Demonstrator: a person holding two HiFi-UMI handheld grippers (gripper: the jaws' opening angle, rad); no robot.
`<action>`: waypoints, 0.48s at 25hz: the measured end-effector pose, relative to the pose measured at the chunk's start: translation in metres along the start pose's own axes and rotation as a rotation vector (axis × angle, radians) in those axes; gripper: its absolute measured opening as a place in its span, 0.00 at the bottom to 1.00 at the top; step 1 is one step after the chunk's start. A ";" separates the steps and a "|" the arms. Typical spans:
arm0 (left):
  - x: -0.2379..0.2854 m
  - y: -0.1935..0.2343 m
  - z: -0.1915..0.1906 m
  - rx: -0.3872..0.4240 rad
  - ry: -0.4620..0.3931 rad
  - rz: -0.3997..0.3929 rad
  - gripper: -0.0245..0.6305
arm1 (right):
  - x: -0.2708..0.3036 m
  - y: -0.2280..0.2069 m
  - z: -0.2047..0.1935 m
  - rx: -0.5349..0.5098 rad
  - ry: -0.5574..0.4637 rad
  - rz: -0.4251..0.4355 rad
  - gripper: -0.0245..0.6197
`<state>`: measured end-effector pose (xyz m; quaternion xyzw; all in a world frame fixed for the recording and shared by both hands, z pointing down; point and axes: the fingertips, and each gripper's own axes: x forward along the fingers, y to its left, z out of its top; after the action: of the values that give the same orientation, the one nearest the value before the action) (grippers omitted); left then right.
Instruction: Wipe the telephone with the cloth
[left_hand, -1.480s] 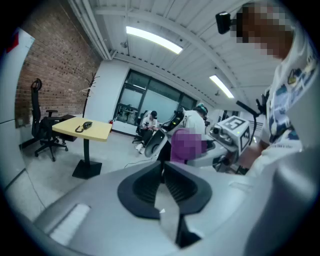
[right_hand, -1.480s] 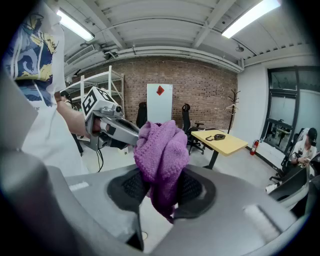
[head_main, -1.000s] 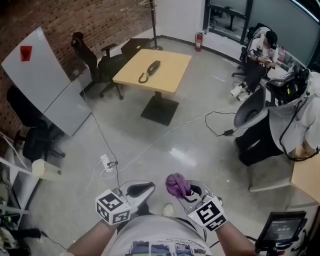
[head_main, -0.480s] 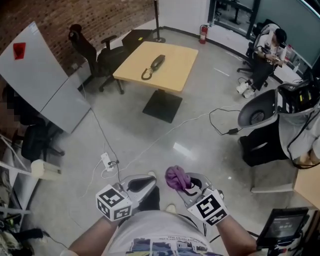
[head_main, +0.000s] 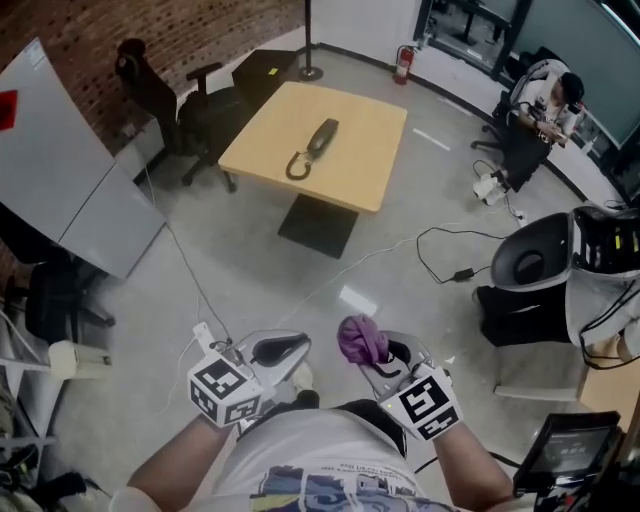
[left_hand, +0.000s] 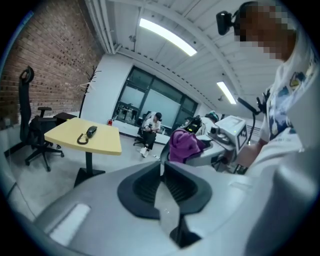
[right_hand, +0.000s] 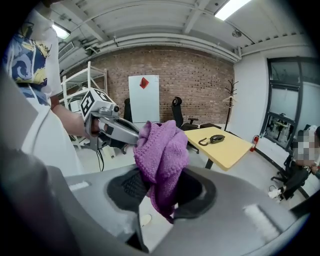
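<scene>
A dark telephone handset (head_main: 320, 141) with a curled cord lies on a yellow square table (head_main: 370, 160) far ahead across the floor; it also shows small in the left gripper view (left_hand: 90, 132) and the right gripper view (right_hand: 217, 138). My right gripper (head_main: 375, 357) is shut on a bunched purple cloth (head_main: 361, 339), which sticks up from its jaws (right_hand: 162, 160). My left gripper (head_main: 281, 351) is shut with nothing between its jaws. Both grippers hang close to the person's body, well short of the table.
Black office chairs (head_main: 150, 95) stand left of the table by a brick wall. A grey leaning panel (head_main: 70, 185) is at left. Cables (head_main: 440, 255) and a power strip (head_main: 205, 335) lie on the floor. A seated person (head_main: 545, 110) is at far right; grey equipment (head_main: 560, 265) stands nearby.
The view has shifted forward: the table and telephone sit lower and nearer in the head view. Both grippers keep their hold and their places by the body.
</scene>
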<state>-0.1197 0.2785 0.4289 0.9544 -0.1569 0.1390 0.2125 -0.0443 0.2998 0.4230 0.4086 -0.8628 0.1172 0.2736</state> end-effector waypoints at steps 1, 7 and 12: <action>0.000 0.012 0.005 0.005 0.000 0.002 0.08 | 0.010 -0.005 0.007 0.002 -0.003 -0.003 0.23; 0.010 0.061 0.030 0.001 -0.021 0.025 0.08 | 0.050 -0.033 0.037 -0.012 0.000 0.021 0.23; 0.033 0.105 0.042 -0.016 -0.022 0.070 0.13 | 0.080 -0.071 0.043 -0.014 0.008 0.048 0.23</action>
<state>-0.1185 0.1617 0.4414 0.9480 -0.1935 0.1347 0.2137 -0.0477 0.1847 0.4313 0.3855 -0.8719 0.1194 0.2772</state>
